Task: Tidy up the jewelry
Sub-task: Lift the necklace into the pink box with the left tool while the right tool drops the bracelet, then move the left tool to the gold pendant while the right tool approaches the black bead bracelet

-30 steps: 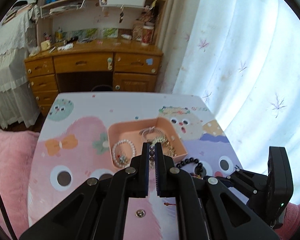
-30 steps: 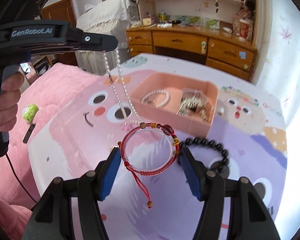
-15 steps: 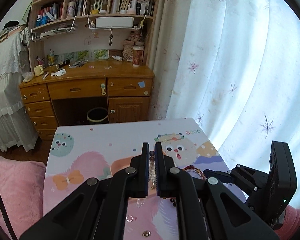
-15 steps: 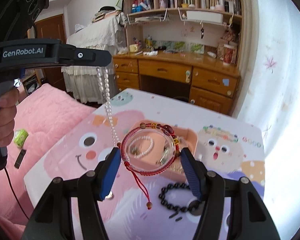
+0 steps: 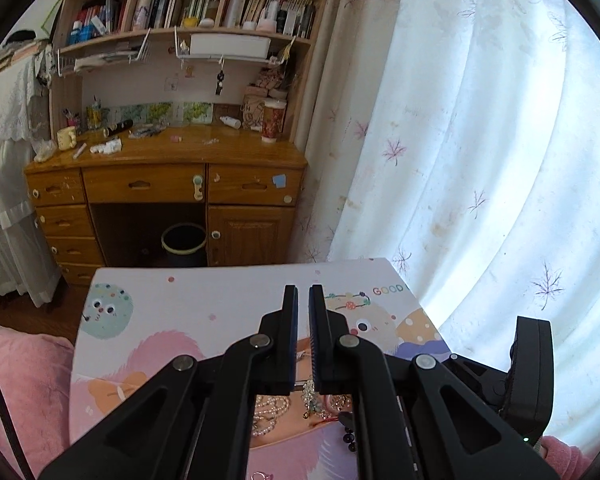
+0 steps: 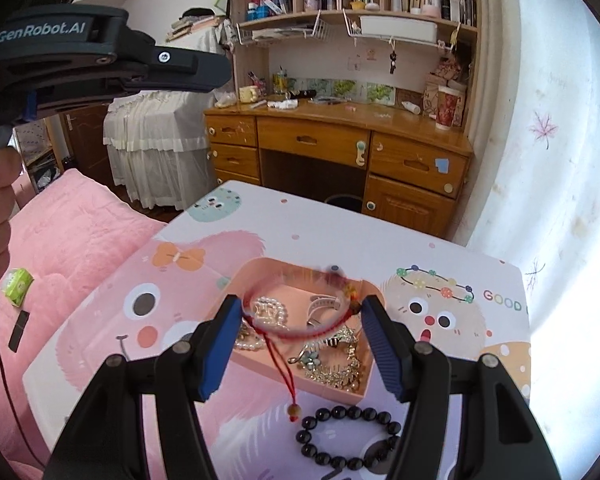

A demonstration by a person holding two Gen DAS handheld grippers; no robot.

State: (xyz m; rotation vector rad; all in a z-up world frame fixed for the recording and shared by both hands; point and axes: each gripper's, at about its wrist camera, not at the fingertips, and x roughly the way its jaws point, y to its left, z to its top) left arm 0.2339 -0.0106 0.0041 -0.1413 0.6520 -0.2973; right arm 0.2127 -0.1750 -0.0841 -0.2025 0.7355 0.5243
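My right gripper [image 6: 302, 314] is shut on a red cord bracelet [image 6: 300, 334] and holds it above the pink tray [image 6: 260, 266], its tassel hanging down. The tray holds pearl strands [image 6: 266, 310] and gold and silver pieces [image 6: 332, 360]; it also shows in the left wrist view, where pearls [image 5: 270, 412] lie under the fingers. A black bead bracelet [image 6: 350, 438] lies on the table in front of the tray. My left gripper [image 5: 303, 300] is raised above the tray with jaws nearly together and nothing visible between them; in the right wrist view [image 6: 204, 68] no necklace hangs from it.
The cartoon-printed table [image 6: 380, 236] stands beside a pink bed [image 6: 72, 232] on the left and a white curtain [image 6: 548, 160] on the right. A wooden desk [image 6: 340, 140] with shelves stands behind the table. A hand holds the left gripper's handle.
The pearl necklace that hung from my left gripper now lies in the tray. Both grippers rose, and the right one carried the red bracelet forward over the tray.
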